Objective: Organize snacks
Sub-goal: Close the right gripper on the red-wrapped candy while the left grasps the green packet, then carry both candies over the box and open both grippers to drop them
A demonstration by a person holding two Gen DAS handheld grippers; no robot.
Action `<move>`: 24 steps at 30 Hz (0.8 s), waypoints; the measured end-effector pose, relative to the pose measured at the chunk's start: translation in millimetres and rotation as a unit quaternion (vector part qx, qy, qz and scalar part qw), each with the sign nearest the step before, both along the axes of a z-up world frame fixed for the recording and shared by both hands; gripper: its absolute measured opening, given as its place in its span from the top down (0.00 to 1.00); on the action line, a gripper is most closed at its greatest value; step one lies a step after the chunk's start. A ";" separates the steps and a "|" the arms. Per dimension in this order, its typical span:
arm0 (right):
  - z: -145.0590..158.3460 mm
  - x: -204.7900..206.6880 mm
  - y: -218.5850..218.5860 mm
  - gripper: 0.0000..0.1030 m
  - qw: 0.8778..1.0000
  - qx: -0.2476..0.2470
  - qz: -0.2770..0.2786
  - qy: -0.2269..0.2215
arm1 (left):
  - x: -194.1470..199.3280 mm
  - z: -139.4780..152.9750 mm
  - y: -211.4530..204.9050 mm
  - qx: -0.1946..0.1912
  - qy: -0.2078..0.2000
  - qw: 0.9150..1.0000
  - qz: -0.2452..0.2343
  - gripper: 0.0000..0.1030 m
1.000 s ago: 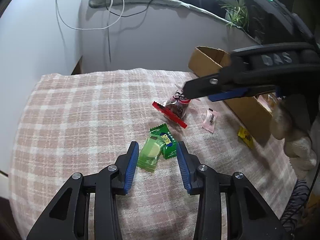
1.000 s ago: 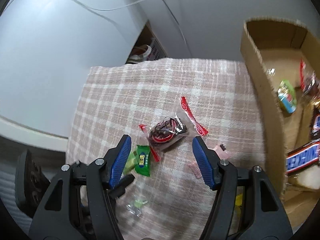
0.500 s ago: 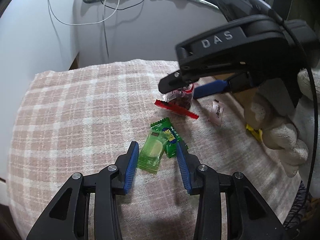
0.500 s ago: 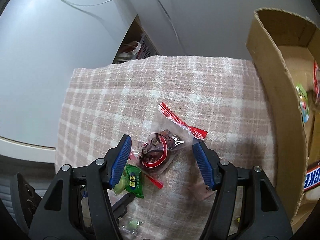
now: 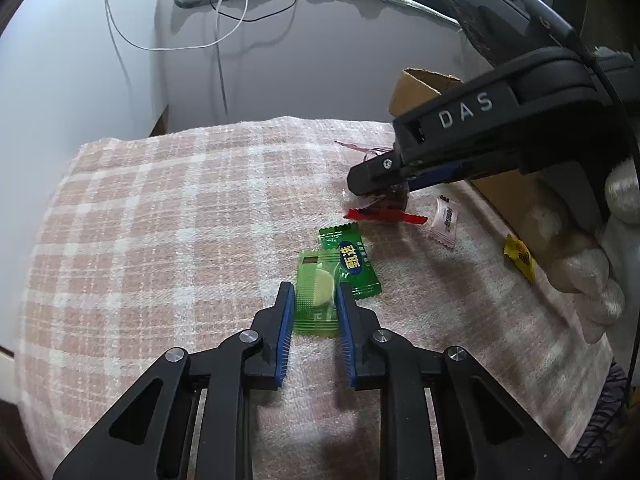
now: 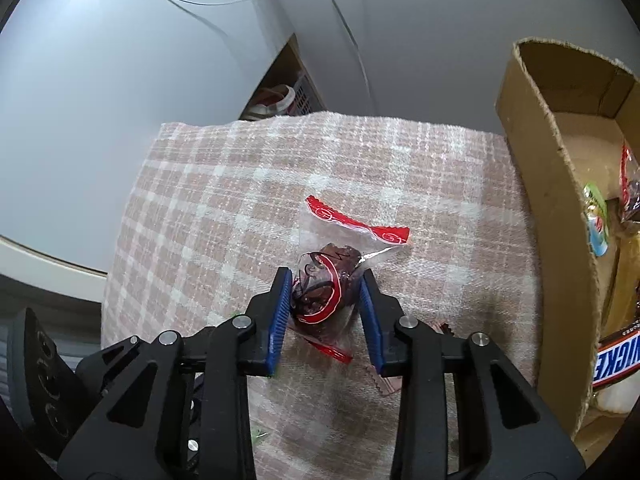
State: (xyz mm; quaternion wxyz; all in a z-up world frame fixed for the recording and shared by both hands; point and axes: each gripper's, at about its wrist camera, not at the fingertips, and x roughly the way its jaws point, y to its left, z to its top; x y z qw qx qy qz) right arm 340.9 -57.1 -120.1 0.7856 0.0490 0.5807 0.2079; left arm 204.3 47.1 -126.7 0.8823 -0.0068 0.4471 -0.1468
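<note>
On the checked table, both grippers clamp snacks for lifting: left gripper fingers grasp the pale green packet; right gripper fingers pinch the red-sealed plum packet, cardboard box waiting at three o'clock.

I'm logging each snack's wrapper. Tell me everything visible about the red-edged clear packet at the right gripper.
The red-edged clear packet is a crinkly transparent wrapper with serrated red sealed ends, holding a dark brown lump. It lies on the plaid cloth, its bulge squeezed between the right gripper pads; one red end points away, the other sits beneath the gripper.
</note>
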 end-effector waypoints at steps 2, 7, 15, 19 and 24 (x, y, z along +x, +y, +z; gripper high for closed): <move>5.4 -5.6 -2.3 0.67 1.000 0.005 0.002 -0.006 | -1.6 0.5 3.1 -0.006 0.000 1.000 0.004 0.81; 27.1 -14.7 -8.2 0.67 0.999 0.012 0.008 -0.034 | -2.5 10.9 10.5 -0.022 -0.007 1.000 0.012 0.81; 66.9 -32.1 -42.7 0.67 0.997 0.029 0.003 -0.073 | -8.9 38.1 15.4 -0.061 -0.028 0.998 0.018 0.81; 87.2 -44.2 -74.7 0.67 0.995 0.031 -0.010 -0.099 | -8.6 49.2 5.1 -0.076 -0.035 0.996 0.006 0.81; 106.5 -59.5 -127.2 0.67 0.990 0.033 -0.049 -0.130 | -1.7 63.4 -25.5 -0.086 -0.046 0.995 -0.017 0.81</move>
